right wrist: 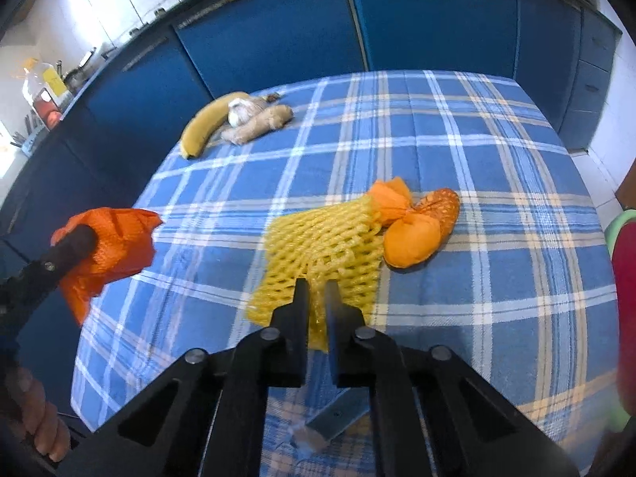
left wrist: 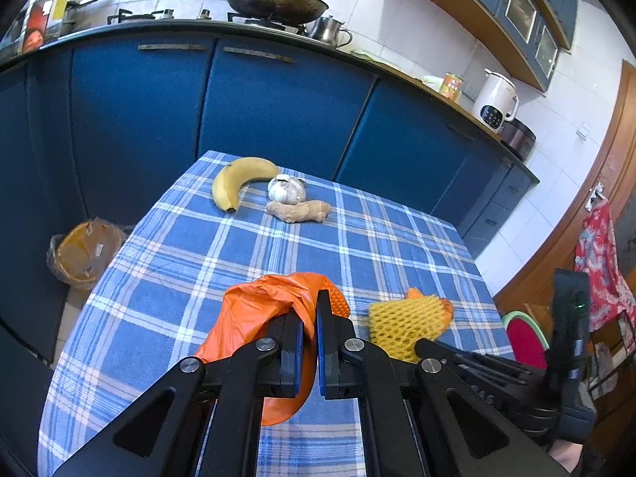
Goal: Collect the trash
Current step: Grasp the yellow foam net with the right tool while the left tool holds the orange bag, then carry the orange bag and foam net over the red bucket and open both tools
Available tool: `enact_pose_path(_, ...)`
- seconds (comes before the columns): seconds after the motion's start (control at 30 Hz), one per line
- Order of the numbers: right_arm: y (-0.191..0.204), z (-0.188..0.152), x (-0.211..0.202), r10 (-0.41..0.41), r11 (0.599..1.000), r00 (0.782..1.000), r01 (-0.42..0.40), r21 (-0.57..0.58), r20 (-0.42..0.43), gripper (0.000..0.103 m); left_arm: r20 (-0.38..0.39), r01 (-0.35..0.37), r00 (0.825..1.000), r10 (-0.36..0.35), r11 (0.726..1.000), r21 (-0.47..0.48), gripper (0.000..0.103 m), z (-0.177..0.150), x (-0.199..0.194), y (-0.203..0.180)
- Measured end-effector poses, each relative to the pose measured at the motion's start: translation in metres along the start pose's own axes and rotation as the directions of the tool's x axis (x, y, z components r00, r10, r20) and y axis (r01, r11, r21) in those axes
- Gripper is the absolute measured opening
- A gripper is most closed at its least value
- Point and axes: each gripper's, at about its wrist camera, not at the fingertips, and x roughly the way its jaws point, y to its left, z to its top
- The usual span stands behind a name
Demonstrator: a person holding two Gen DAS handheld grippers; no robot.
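Observation:
My left gripper (left wrist: 311, 306) is shut on an orange plastic bag (left wrist: 254, 314) and holds it over the near left of the checked table (left wrist: 246, 246); the bag also shows in the right wrist view (right wrist: 111, 250). My right gripper (right wrist: 317, 290) is shut on the near edge of a yellow foam fruit net (right wrist: 318, 246), which lies on the cloth and also shows in the left wrist view (left wrist: 401, 326). Orange peel pieces (right wrist: 413, 234) lie against the net's far end.
A banana (left wrist: 234, 183), a garlic bulb (left wrist: 287, 189) and a ginger root (left wrist: 299, 210) lie at the table's far end. A bagged waste bin (left wrist: 85, 252) stands on the floor left of the table. Blue cabinets (left wrist: 278, 111) stand behind. A red chair (left wrist: 524, 338) is at the right.

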Motion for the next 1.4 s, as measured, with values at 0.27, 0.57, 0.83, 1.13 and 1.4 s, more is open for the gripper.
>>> enact_pose_path(0.27,0.003,0.002,-0.05,0.036,0.999,0.993,-0.034,-0.013,0.116,0.009,0.012,0.027,1.0,-0.028,0.999,0.037,0.005,0.002,-0.01,-0.017)
enact_pose_path(0.57,-0.003,-0.004,-0.105,0.048,0.999,0.974,-0.047,-0.009,0.221,0.009,0.025,0.09,0.995,-0.093,0.99,0.105,0.005,0.005,-0.026,-0.053)
enact_pose_path(0.83,-0.027,-0.017,-0.156,0.013,1.0,0.95,-0.021,0.021,0.312,0.009,-0.002,0.171,0.985,-0.174,0.967,0.187,0.005,0.004,-0.031,-0.101)
enact_pose_path(1.13,-0.078,-0.04,-0.194,-0.085,0.993,0.93,0.048,0.113,0.357,0.009,-0.04,0.249,0.968,-0.247,0.928,0.279,0.005,-0.003,-0.029,-0.163)
enact_pose_path(1.4,-0.13,-0.06,-0.212,-0.181,0.97,0.914,0.105,0.219,0.363,0.009,-0.095,0.312,0.95,-0.298,0.878,0.364,0.005,-0.018,-0.018,-0.22)
